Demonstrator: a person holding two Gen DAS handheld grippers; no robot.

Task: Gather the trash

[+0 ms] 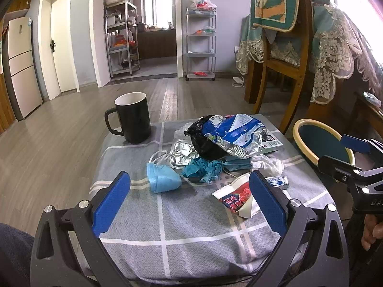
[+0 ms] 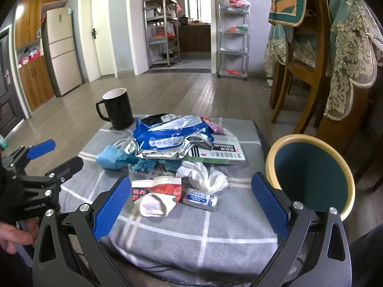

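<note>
From the left wrist camera, the left gripper (image 1: 189,203) hangs low over the near edge of the checked cloth (image 1: 167,227), jaws wide apart and holding nothing. Ahead lies the trash: a blue face mask (image 1: 164,180), a crumpled foil bag (image 1: 235,134) on a black bag (image 1: 203,141), a tissue (image 1: 267,163) and a red-and-white wrapper (image 1: 237,197) just beside the right finger. A black mug (image 1: 132,117) stands at the far left corner.

From the right wrist camera, the right gripper (image 2: 191,205) is also spread open and empty, with the wrapper (image 2: 158,196) and a small sachet (image 2: 201,198) between its fingers. The bin (image 2: 311,174) stands just right of the cloth.

Risks: thin, flat pieces may slip from the jaws, closing on the soft cloth could drag it and tip the mug, and the two grippers could collide over the pile.
</note>
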